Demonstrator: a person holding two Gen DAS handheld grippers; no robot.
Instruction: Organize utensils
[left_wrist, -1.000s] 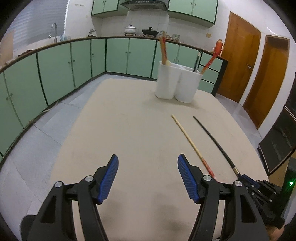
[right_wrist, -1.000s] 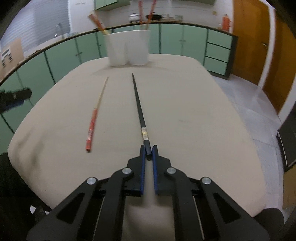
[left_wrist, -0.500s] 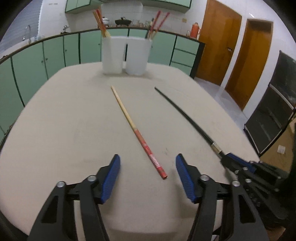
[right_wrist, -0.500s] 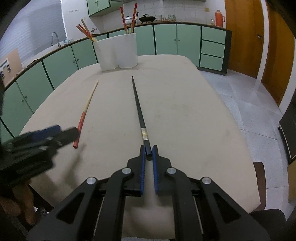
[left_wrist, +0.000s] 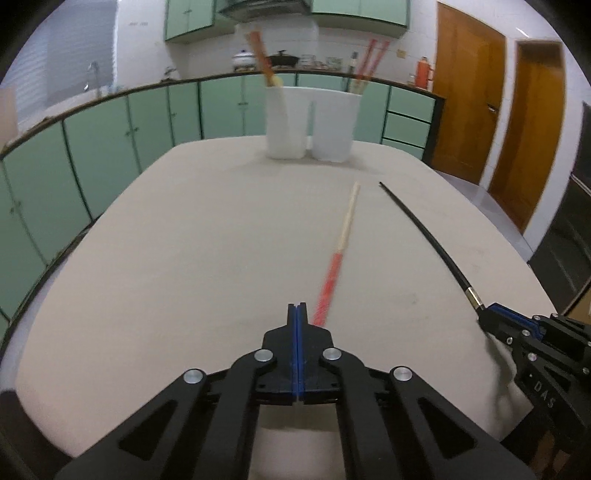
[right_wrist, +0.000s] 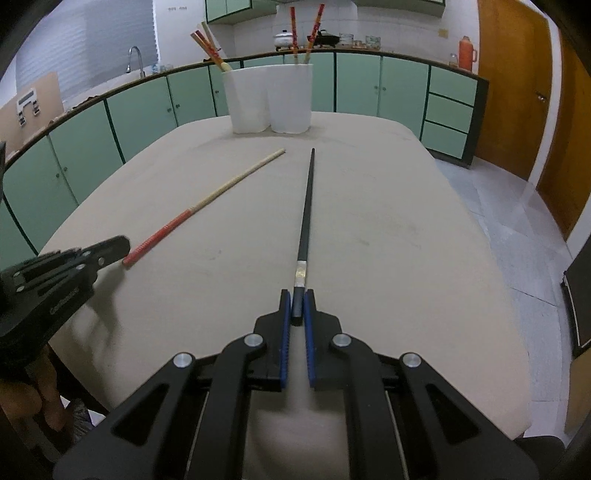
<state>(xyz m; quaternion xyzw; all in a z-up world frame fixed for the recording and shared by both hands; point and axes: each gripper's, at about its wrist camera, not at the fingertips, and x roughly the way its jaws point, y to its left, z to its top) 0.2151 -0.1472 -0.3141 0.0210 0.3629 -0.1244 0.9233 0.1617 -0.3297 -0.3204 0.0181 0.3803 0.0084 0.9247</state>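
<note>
Chopsticks are what is being sorted, and two are not yet put away. A black chopstick (right_wrist: 306, 206) lies flat on the table, pointing toward the far holder, its near end pinched between the blue pads of the right gripper (right_wrist: 297, 306), which is clamped on it. A wooden chopstick with a red end (right_wrist: 207, 201) lies at an angle just to its left, apart from it. The left gripper (left_wrist: 297, 314) has just been closing and its pads now meet with nothing between them; the red end sits just beside its tip, outside the jaws, and is blurred in the left wrist view. So that grab appears to have missed.

At the far end of the table stands a white two-cup holder (right_wrist: 269, 99). Several red-and-wood chopsticks already stand in it, some in the left cup and some in the right. Judging by this, part of the sorting is done, and both loose chopsticks have yet to be lifted and dropped in.

The table (right_wrist: 388, 229) has a plain beige top with rounded corners and faint smudges. Around it is a kitchen: pale green cabinets (right_wrist: 147, 110) under a dark-edged counter, a tap (right_wrist: 135, 59) at the left, pots (right_wrist: 284, 37) on a stove at the back, an orange flask (right_wrist: 466, 51), white tiled walls, brown wooden doors (right_wrist: 506, 85) on the right, and a pale tiled floor.
</note>
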